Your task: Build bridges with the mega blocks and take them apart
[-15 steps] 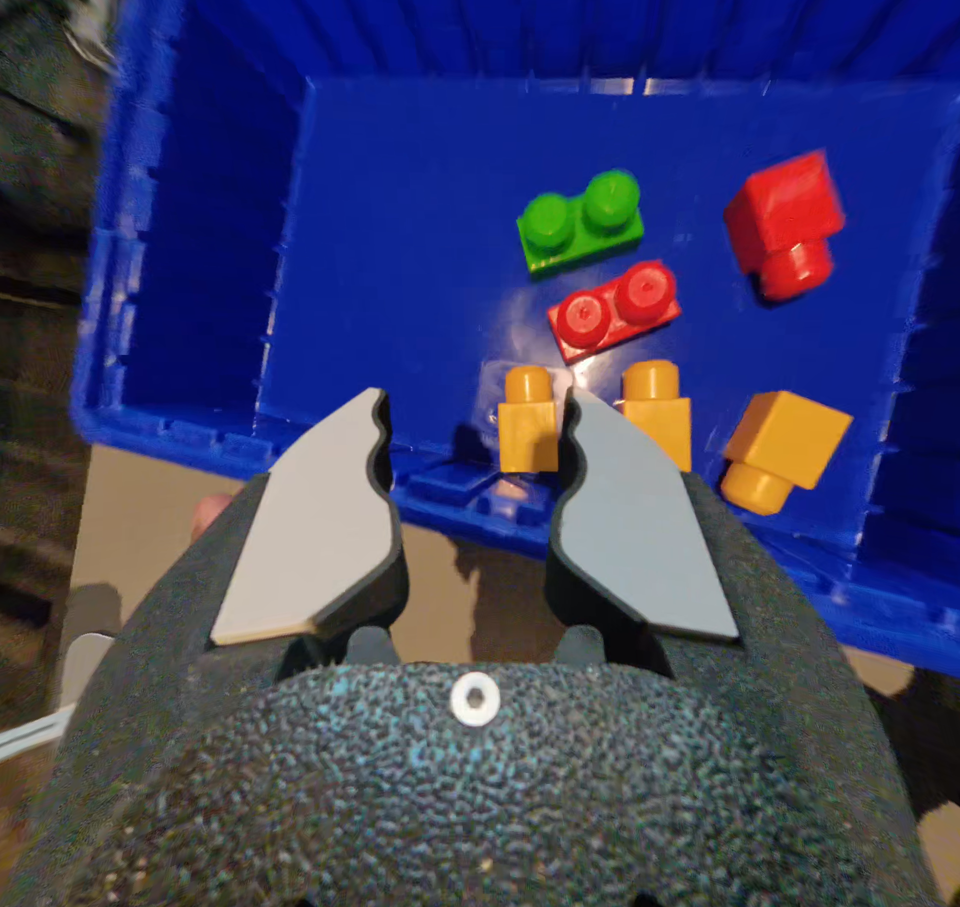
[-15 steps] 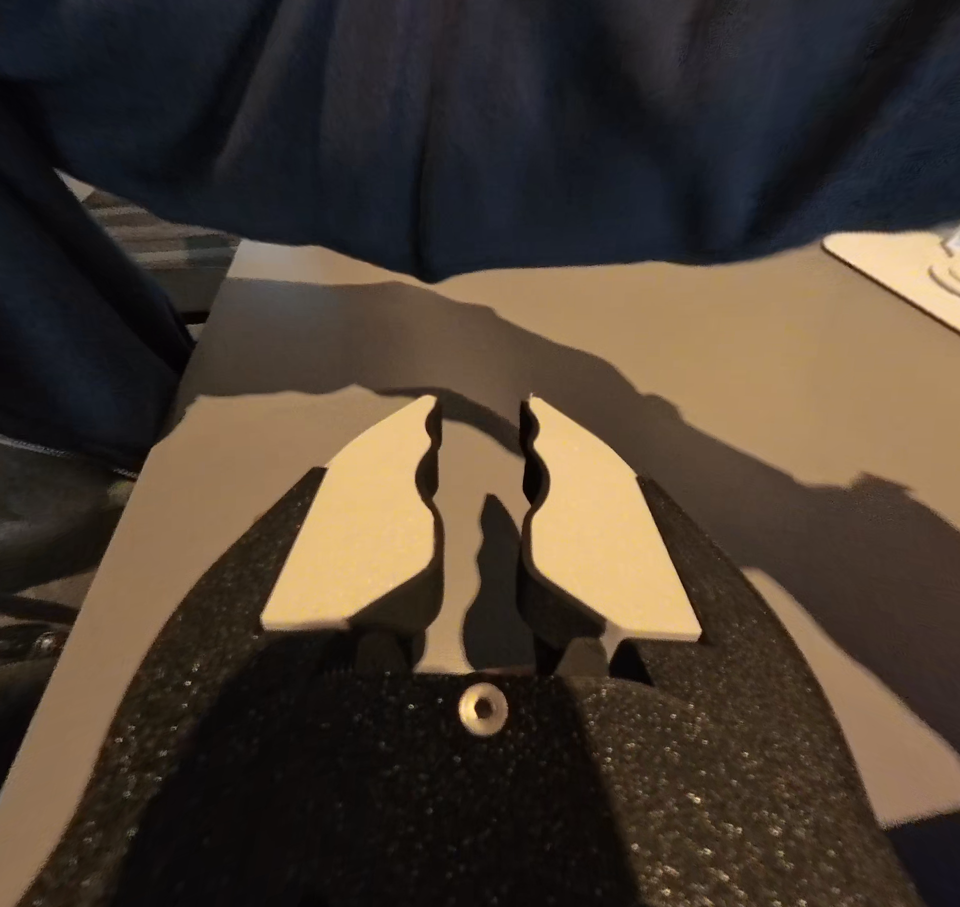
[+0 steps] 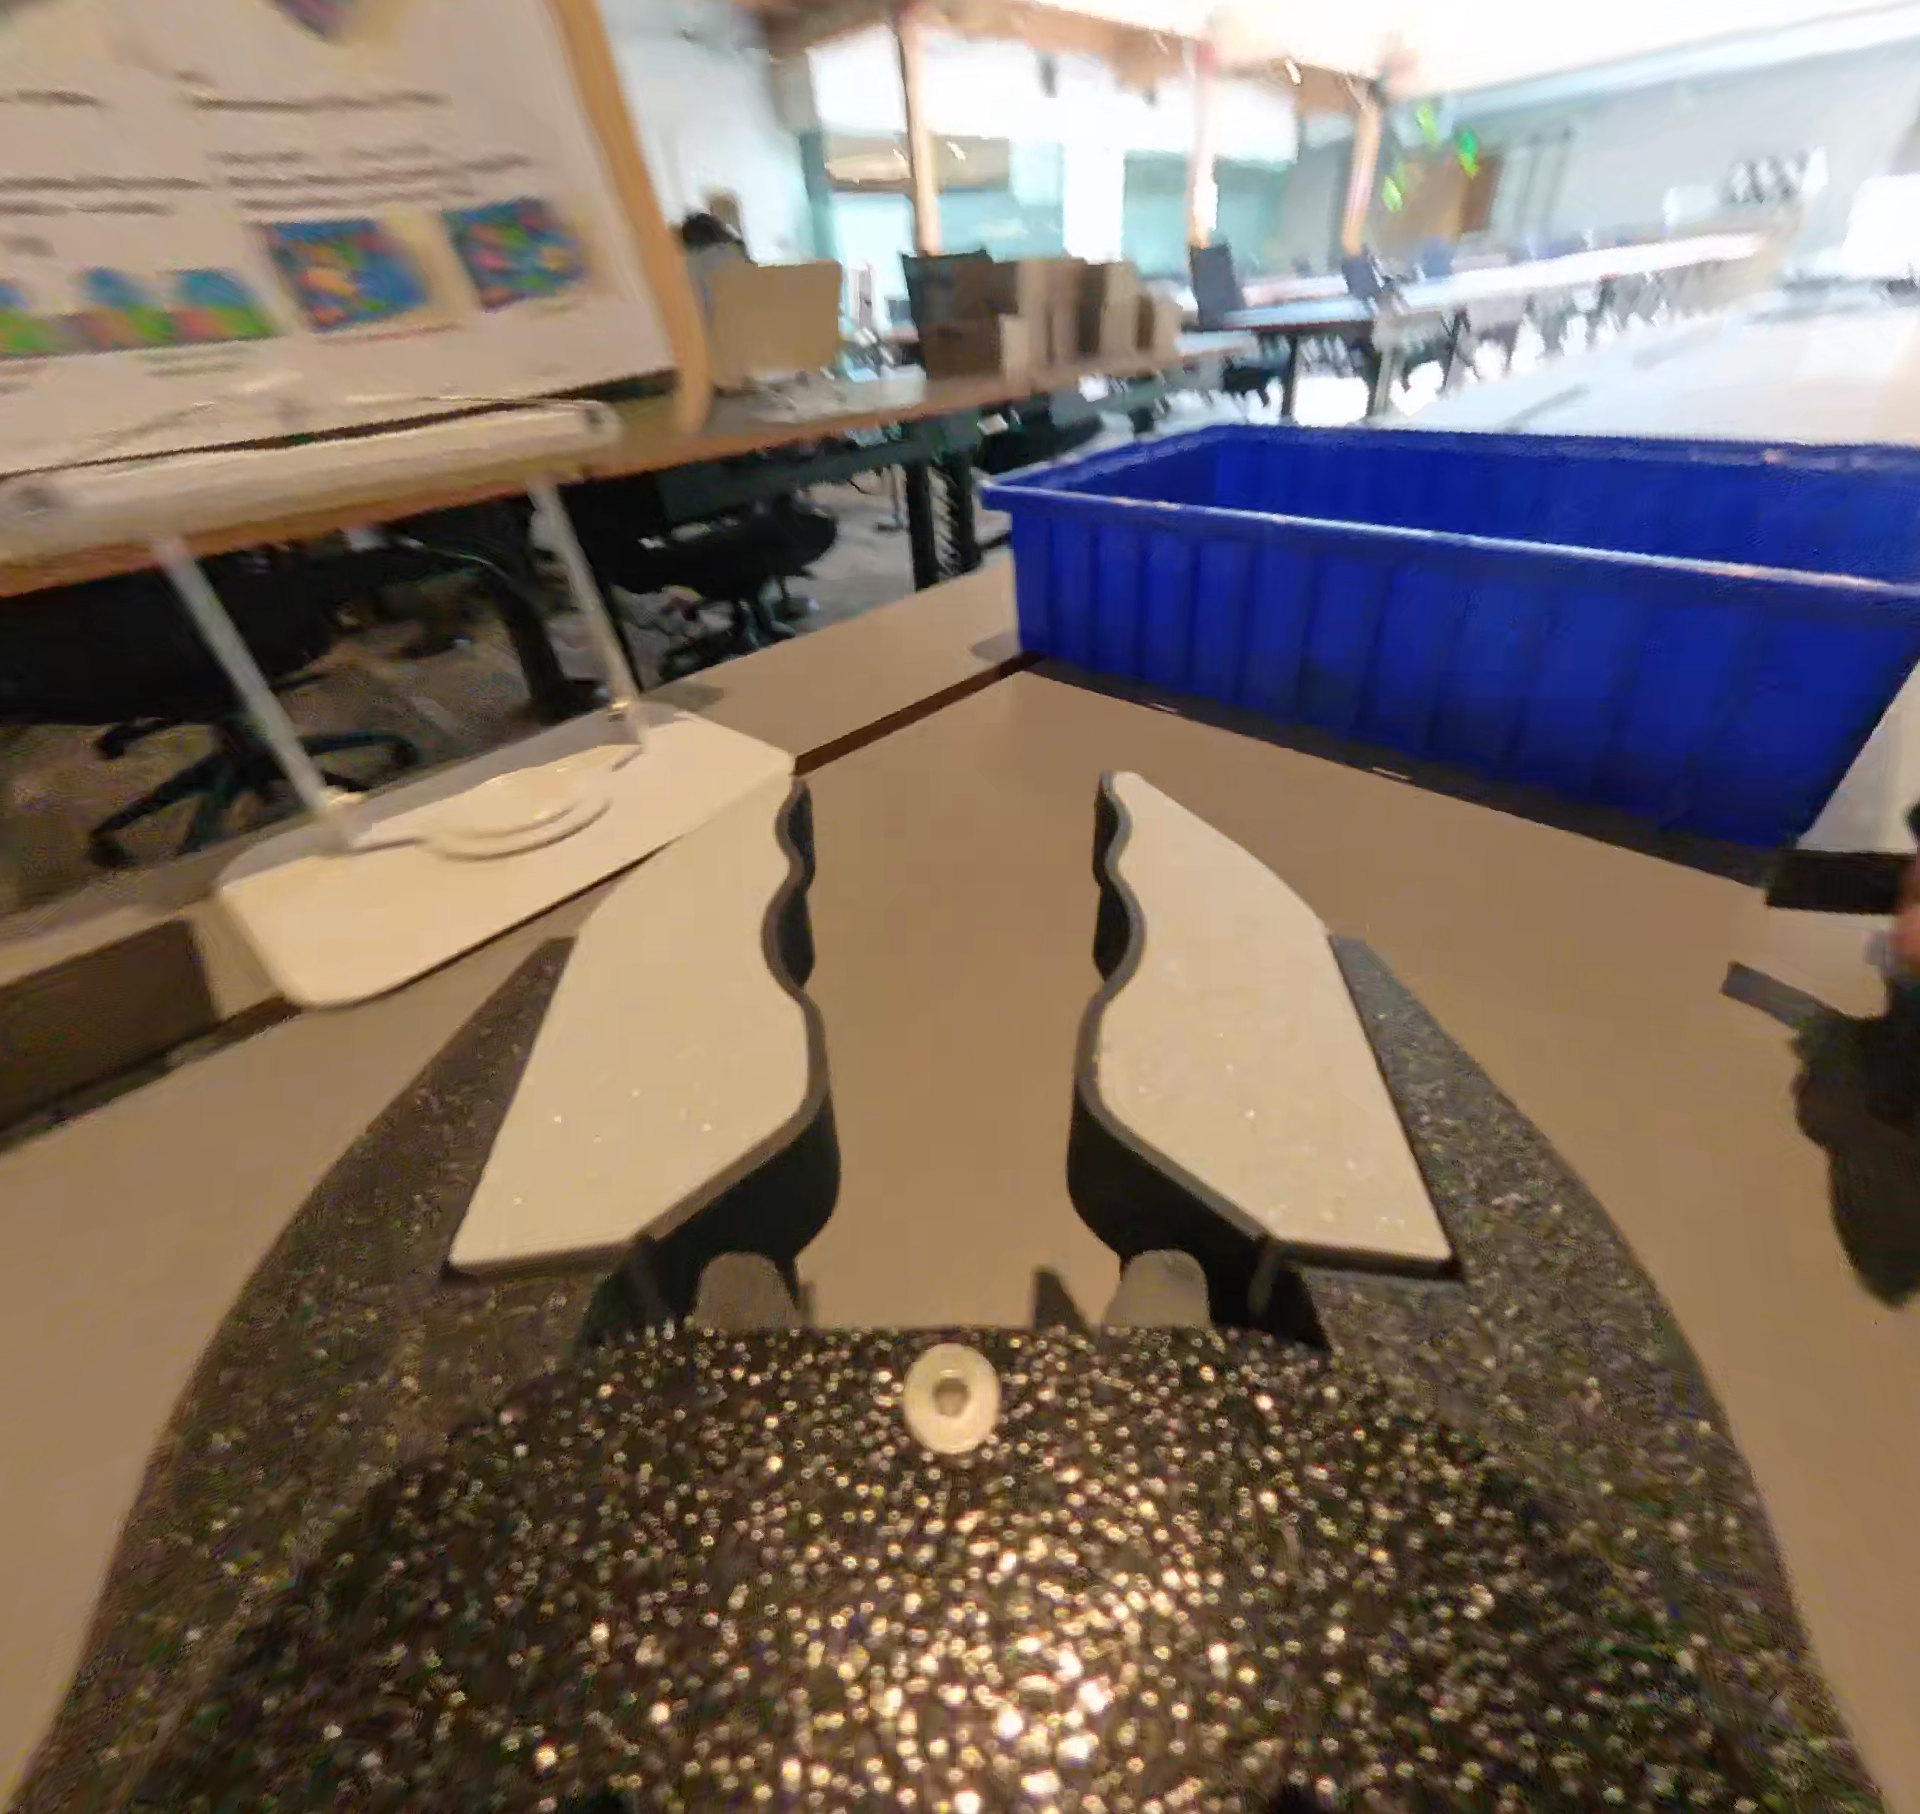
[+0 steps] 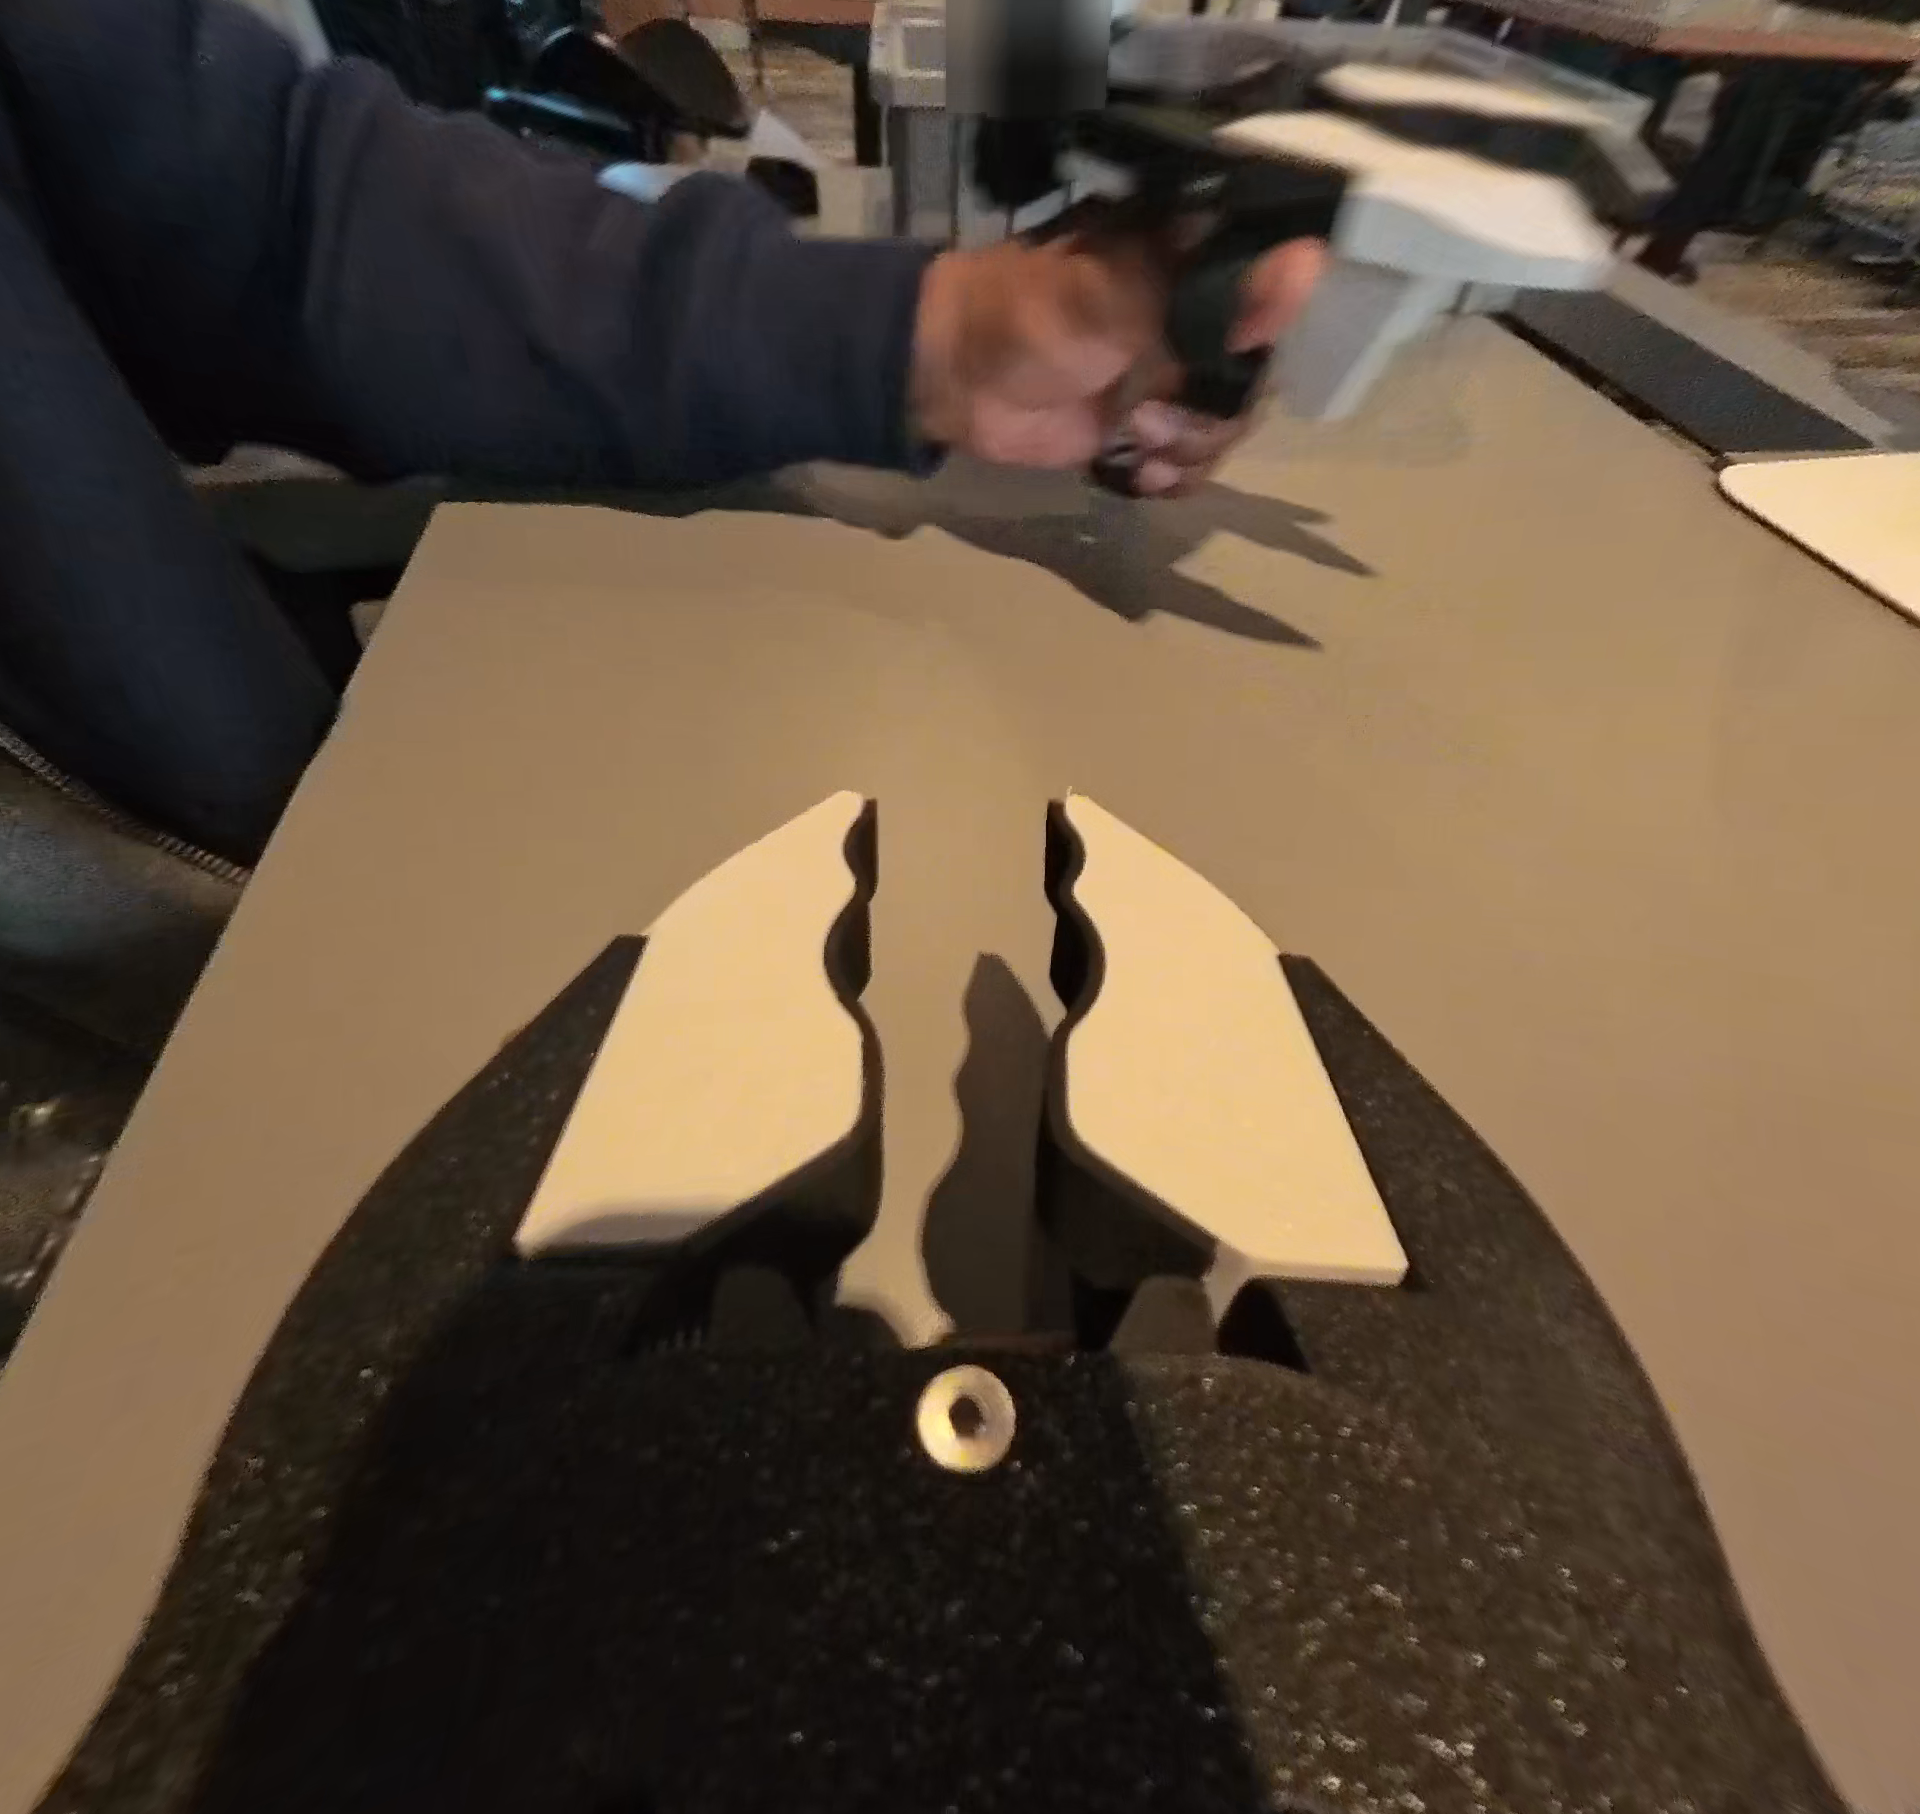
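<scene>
The tan counter (image 3: 1299,933) fills the lower half of both views, bare under each gripper, with a dark seam running across it towards the far edge in the left wrist view. On its far right in that view stands the blue bin (image 3: 1507,642), seen from outside and low, so only its ribbed wall and rim show; whatever mega blocks lie in it are hidden, and none can be seen on the counter. To the left, a white stand (image 3: 499,860) rests on the counter near its edge, its thin rods holding up a blurred printed sheet (image 3: 291,154) with coloured pictures. In the right wrist view, a person's dark-sleeved arm (image 4: 468,278) reaches across above the far part of the counter, the hand (image 4: 1049,351) wrapped round the handle of the left gripper (image 4: 1455,195), which is blurred there and held above the surface, casting a pronged shadow below it. Seen in its own view, the left gripper (image 3: 951,808) has its jaws wide apart with nothing between them, only bare counter. The right gripper (image 4: 961,808) hangs low over the counter, its jaws parted by a narrower gap and likewise empty, its own shadow lying between the fingers. A corner of a white board (image 4: 1839,517) shows at the right edge.
</scene>
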The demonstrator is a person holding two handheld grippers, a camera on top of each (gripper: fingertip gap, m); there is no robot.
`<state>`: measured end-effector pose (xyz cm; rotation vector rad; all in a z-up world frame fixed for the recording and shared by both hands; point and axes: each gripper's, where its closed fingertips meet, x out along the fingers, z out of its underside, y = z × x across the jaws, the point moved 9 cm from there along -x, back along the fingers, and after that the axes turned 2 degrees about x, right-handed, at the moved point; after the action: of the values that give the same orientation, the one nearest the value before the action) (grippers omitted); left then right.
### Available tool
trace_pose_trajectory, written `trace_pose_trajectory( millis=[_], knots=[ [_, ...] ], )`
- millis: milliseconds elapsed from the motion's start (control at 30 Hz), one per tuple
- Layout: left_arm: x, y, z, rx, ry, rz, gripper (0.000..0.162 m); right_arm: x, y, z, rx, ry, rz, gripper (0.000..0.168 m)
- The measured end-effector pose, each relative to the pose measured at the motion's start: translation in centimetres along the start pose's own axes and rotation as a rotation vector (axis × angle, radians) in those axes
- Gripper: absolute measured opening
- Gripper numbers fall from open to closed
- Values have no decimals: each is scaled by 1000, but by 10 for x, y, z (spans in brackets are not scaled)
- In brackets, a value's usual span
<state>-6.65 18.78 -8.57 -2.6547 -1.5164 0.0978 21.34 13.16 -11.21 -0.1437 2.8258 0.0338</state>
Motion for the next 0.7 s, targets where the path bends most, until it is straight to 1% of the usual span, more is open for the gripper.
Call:
trace_pose_trajectory(
  millis=[33,100,200,267,367,467,533,633,700],
  knots=[
    [-19,-4,6,-11,39,-33,50,1,2,-1,12,10,14,31],
    [-51,-9,12,-18,97,-97,46,8,7,-6,38,19,29,31],
    [-79,-17,11,-35,121,-144,46,33,17,-23,61,26,71,30],
    [-91,-26,12,-74,104,-189,46,59,25,-36,103,27,113,29],
    [-109,-45,3,-136,67,-260,48,104,39,-45,170,-32,159,33],
    [-136,-74,-17,-123,-60,-358,52,145,46,-46,226,-83,145,39],
    [-161,-99,-38,-91,-162,-407,52,162,48,-44,255,-92,132,39],
    [-199,-146,-66,-64,-346,-443,56,169,46,-47,230,-82,128,39],
    [-221,-181,-74,-43,-516,-439,56,168,44,-46,226,-85,105,40]
  ],
)
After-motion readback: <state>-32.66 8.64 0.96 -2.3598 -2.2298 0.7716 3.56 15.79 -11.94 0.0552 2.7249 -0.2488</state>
